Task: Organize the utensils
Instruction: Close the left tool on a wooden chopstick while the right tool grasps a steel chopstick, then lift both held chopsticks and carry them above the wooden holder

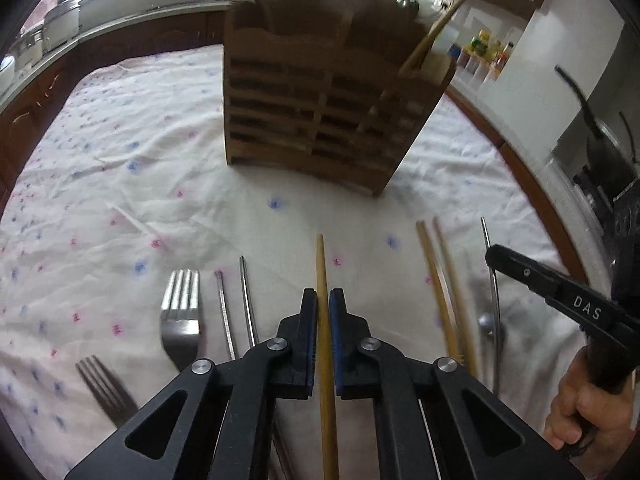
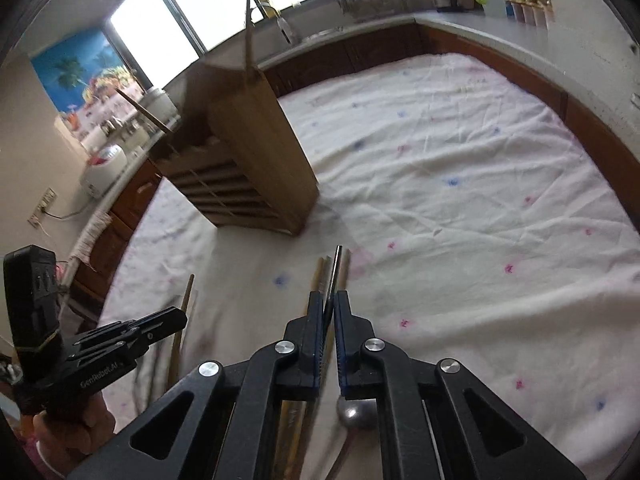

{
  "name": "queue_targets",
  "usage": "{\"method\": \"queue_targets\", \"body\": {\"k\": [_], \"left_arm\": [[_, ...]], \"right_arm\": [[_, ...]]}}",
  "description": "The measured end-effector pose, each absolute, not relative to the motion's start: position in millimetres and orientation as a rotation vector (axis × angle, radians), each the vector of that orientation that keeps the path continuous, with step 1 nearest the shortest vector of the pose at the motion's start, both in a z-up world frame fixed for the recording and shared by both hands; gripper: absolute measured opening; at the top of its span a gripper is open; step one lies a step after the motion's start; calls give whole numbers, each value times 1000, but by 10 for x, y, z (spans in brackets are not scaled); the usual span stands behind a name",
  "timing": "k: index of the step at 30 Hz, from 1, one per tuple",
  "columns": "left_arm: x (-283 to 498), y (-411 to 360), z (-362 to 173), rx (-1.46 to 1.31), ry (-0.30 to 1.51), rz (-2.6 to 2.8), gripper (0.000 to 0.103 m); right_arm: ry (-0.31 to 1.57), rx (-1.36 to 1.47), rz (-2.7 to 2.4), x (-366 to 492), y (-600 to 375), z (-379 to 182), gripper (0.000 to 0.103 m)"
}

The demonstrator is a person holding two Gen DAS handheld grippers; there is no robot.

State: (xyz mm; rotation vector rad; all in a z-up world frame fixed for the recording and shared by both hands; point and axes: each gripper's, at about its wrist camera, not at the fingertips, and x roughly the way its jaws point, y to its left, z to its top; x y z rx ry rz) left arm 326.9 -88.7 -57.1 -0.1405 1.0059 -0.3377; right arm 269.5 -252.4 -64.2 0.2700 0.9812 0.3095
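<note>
Left gripper [image 1: 323,300]: pads together on one wooden chopstick [image 1: 325,344], which runs between them and pokes out ahead. Right gripper [image 2: 330,300]: clamped on a thin metal handle [image 2: 335,276]; the round spoon bowl [image 2: 356,410] shows below its jaws, partly hidden.

On the desk near the left gripper: two forks [image 1: 181,312], the near one blurred; two metal chopsticks [image 1: 236,308] just right of them. Right of the held chopstick: two more wooden chopsticks [image 1: 438,280], close together.

All lie on a white cloth [image 1: 120,160] with small blue and pink flowers, creased.

Farther off, mid-desk: one slatted wooden holder [image 1: 320,120], upright. Two sticks [image 1: 438,24] lean out of its top; its contents are dim, compartments hard to tell. Counter and window behind.
</note>
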Motion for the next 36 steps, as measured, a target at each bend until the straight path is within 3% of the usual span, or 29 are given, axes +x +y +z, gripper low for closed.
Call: {"method": "queue_targets", "body": {"k": [17,36], "left_arm": [[2343,-419,370,-203,823,-426,3],[1789,15,830,-262,638,-419,3]], "right_arm": [[771,232,375,2181,-2404,219,5],[612,195,380,1954,-2329,728,5]]}}
